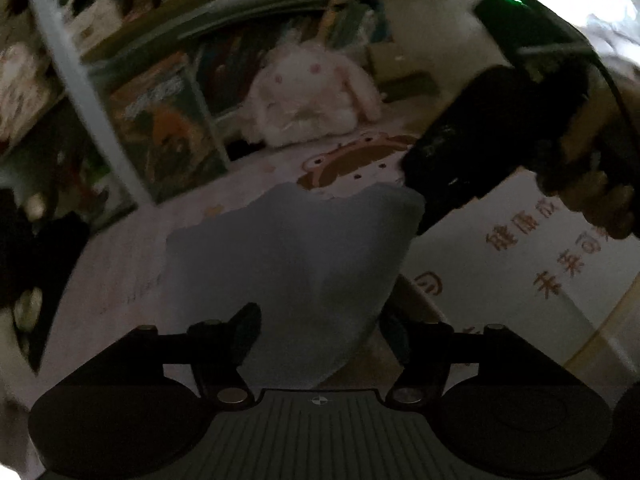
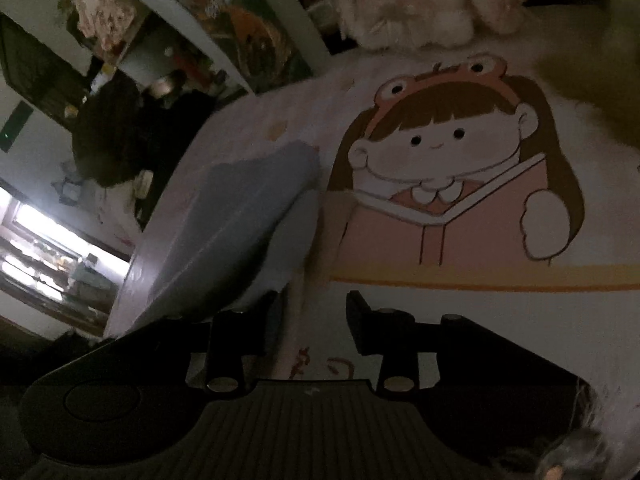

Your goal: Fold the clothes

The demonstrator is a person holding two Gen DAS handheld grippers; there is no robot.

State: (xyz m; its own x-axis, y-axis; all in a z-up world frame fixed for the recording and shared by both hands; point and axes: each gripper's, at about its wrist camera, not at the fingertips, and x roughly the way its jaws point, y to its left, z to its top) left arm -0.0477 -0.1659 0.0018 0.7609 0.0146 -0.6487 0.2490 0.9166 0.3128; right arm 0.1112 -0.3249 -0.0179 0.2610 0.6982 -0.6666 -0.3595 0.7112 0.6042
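Note:
A pale grey-blue garment (image 1: pixel 296 264) lies on the table, one end raised between the open fingers of my left gripper (image 1: pixel 324 332). Whether that gripper pinches it cannot be told. My right gripper (image 1: pixel 440 184) shows in the left wrist view, its tip at the cloth's far right corner. In the right wrist view the cloth (image 2: pixel 240 232) lies in a fold left of my right gripper (image 2: pixel 310 320), whose fingers stand apart. The cloth's edge touches the left finger (image 2: pixel 264 320).
The table mat (image 2: pixel 460 288) has a cartoon girl with a frog hat. A pink plush rabbit (image 1: pixel 304 96) sits at the back, by book shelves (image 1: pixel 160 120). A dark object (image 2: pixel 116 132) stands at the table's left edge.

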